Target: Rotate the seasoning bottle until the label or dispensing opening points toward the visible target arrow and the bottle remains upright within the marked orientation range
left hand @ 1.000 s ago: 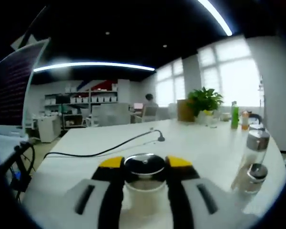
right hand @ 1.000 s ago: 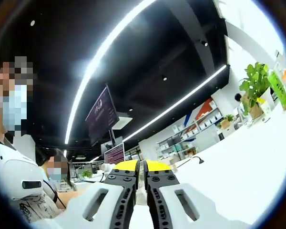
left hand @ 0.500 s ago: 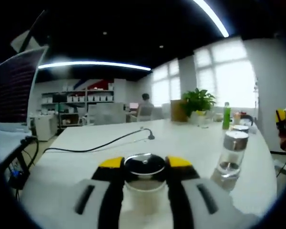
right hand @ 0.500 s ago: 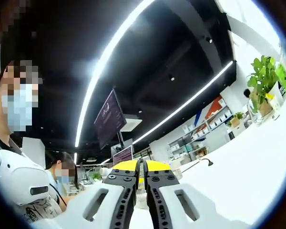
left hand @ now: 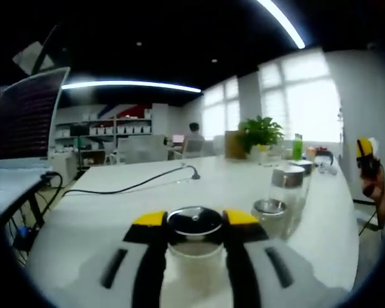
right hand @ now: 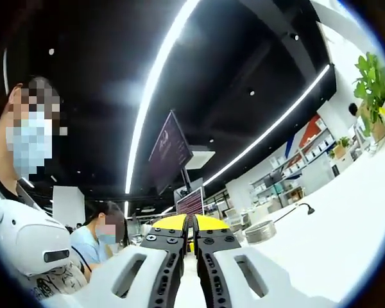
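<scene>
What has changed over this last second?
Mostly the cameras swung. The left gripper stays clamped on the glass seasoning bottle, turning so that the other bottles slide leftward in its view. The right gripper stays shut and tilted up at the ceiling.

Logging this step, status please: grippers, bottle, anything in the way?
Left gripper shut on seasoning bottle, upright on table. Right gripper shut, empty. Two more jars right of it, apart.
</scene>
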The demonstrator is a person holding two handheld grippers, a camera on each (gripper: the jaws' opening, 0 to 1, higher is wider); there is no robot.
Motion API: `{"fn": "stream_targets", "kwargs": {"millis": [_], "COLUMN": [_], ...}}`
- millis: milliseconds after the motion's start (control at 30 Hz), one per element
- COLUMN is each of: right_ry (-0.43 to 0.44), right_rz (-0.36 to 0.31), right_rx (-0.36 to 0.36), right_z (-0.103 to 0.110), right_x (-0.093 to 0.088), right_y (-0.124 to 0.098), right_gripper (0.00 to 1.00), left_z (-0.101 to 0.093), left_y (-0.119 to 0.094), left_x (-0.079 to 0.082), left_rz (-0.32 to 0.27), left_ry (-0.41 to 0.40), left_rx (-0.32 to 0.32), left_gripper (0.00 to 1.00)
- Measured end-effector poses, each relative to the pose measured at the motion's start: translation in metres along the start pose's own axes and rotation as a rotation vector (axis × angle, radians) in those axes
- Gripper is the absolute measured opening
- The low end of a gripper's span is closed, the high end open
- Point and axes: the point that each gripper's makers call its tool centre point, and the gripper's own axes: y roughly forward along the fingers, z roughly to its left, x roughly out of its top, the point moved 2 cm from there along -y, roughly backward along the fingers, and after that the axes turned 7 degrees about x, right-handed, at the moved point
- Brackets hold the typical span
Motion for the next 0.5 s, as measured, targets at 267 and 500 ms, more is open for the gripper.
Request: {"fn": "stream_targets", "kwargs": {"millis": [267, 500], "right_ry": [0.020, 0.015], "right_rz": [0.003, -0.009], "right_rx": [0.046, 0.048], "right_z": [-0.001, 0.001], "right_x": [-0.002, 0.002], "right_y": [0.006, 0.002], "right_gripper": [0.01, 0.01], "left_z": [-0.011, -0.015], "left_y": [-0.001, -0.007], "left_x": [-0.009, -0.007], "left_rz": [0.018, -0.005], "left_ry": [-0.006, -0.008], "left_rx": [-0.002, 0.011], "left_gripper": [0.34, 0.35]}}
